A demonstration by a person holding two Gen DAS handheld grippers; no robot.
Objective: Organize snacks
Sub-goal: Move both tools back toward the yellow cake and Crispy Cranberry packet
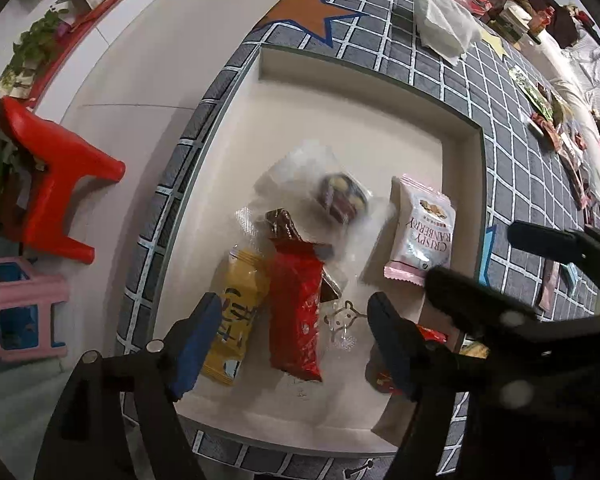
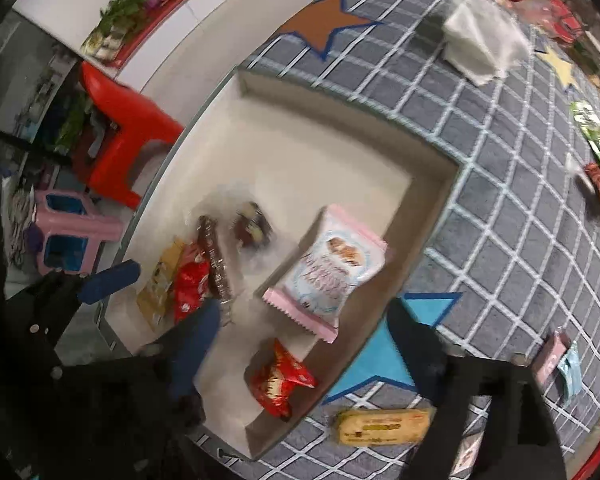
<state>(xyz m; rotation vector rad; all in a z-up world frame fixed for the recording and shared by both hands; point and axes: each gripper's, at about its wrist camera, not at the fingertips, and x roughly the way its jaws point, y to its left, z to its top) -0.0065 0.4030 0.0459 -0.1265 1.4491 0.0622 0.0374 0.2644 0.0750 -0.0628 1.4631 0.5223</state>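
Snacks sit in a shallow cream tray (image 1: 452, 136) on a grey grid-pattern mat (image 1: 520, 184) w/ star patches.

Left wrist view: left gripper (image 1: 296, 344) hangs over the tray's near end, fingers (image 1: 198, 344) spread wide, gripping nothing. Between the fingertips lie a red packet (image 1: 296, 312) and, touching its left side, a yellow packet (image 1: 236, 320) that runs under the left fingertip. Just ahead of the red one — a brown wrapped bar (image 1: 282, 226), partly overlapped by clear wrappers. Further ahead, a clear-wrapped dark cookie (image 1: 342, 198). Ahead-right, a pink-white "Crispy Cranberry" pack (image 1: 422, 232), apart from the rest.

Right wrist view (blurred): right gripper (image 2: 304, 344) also wide open, empty. Cranberry pack (image 2: 332, 268) lies just ahead of the gap between the fingertips; a small red-white snack bag (image 2: 280, 380) lies between them, in the tray's near corner. A yellow biscuit pack (image 2: 384, 426) rests on the mat outside the tray, by the right finger.

Beyond the tray: white tissue pile (image 1: 444, 24), more wrappers scattered far right. Off to the left on the floor, a red stool (image 1: 60, 184) and a pink stool (image 1: 20, 308).
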